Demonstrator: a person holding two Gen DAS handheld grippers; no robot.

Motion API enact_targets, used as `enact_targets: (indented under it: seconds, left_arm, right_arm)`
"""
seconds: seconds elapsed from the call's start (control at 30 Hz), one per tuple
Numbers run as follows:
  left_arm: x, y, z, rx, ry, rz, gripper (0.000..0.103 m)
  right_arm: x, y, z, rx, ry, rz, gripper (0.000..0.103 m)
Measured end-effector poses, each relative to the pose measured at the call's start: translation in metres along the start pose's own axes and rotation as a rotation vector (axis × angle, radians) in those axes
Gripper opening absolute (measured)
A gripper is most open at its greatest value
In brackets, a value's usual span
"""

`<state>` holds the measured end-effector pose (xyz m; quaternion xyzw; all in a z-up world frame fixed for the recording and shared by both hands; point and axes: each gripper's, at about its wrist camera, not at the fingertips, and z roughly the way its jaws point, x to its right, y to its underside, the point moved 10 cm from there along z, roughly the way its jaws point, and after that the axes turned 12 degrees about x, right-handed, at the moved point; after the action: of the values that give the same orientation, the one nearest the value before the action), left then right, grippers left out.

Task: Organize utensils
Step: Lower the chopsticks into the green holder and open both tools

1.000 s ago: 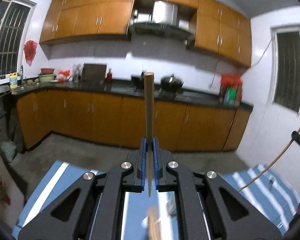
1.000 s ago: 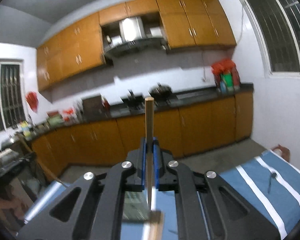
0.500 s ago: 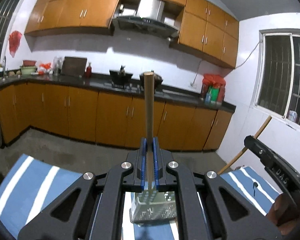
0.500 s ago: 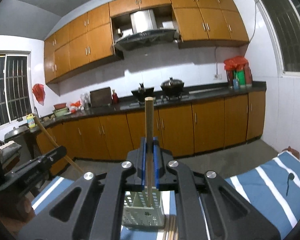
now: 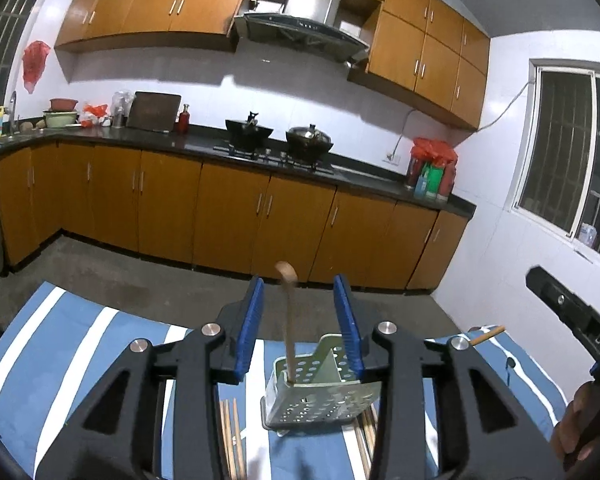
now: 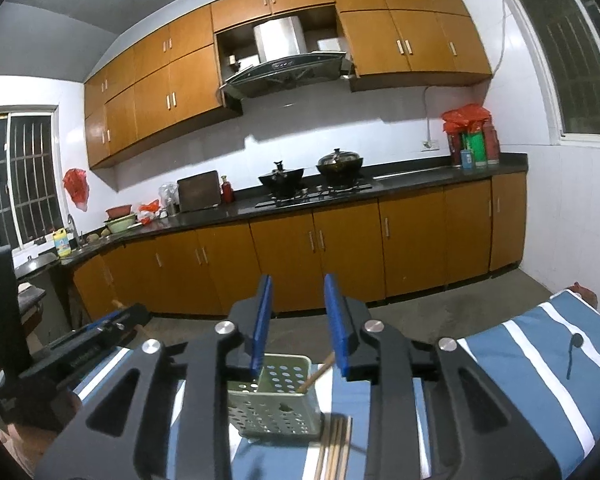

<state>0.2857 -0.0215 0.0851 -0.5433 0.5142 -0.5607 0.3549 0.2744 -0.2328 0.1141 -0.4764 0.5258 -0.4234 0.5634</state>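
A wooden chopstick (image 5: 287, 328) is seen standing almost upright in the left compartment of the perforated holder (image 5: 320, 396), its rounded top blurred, and a second chopstick (image 6: 317, 374) is leaning in the right compartment. The holder is placed near the front edge of the table (image 5: 72, 344), which is covered by a blue cloth with white stripes. The fingers of the left gripper (image 5: 300, 322) have just been opening and are now spread, the chopstick standing free between them without contact. The fingers of the right gripper (image 6: 297, 320) have just been opening too, and nothing is pinched. The release seems finished; to do it well, both grippers should be lifted straight away, so that the thin sticks are not knocked. More loose chopsticks (image 5: 232, 436) are lying flat in front of the holder. The holder looks like thin pale-green metal with round holes and a slanted divider; the sticks are smooth, slim and light. A small dark spoon (image 6: 573, 354) is lying toward the right edge.
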Motion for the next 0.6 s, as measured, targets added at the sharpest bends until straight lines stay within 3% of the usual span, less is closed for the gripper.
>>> enact_targets:
  seconds: [0.13,0.23,0.43,0.5,0.6]
  left_arm:
    - [-0.009,-0.01,-0.022,0.04,0.0,-0.027,0.046]
    - [-0.021,-0.013,-0.042,0.069,-0.011,-0.056,0.047]
    - [-0.056,0.009,-0.068,0.062,-0.089,-0.116,0.047]
    - [-0.067,0.031,-0.071,0.015,-0.131,-0.102,0.047]
    - [-0.08,0.075,-0.069,-0.101,-0.183,-0.051,0.047]
  right_arm:
    - [0.02,0.006,-0.023,-0.015,0.044,0.015,0.03]
    - [0.035,0.028,-0.036,-0.064,0.084,0.008,0.03]
    - [0.051,0.127,-0.043,-0.306,0.108,0.005,0.03]
    - [0.045,0.175,-0.046,-0.432,0.081,0.019,0.027]
    - [0.033,0.223,-0.055,-0.544,0.046,0.005,0.019]
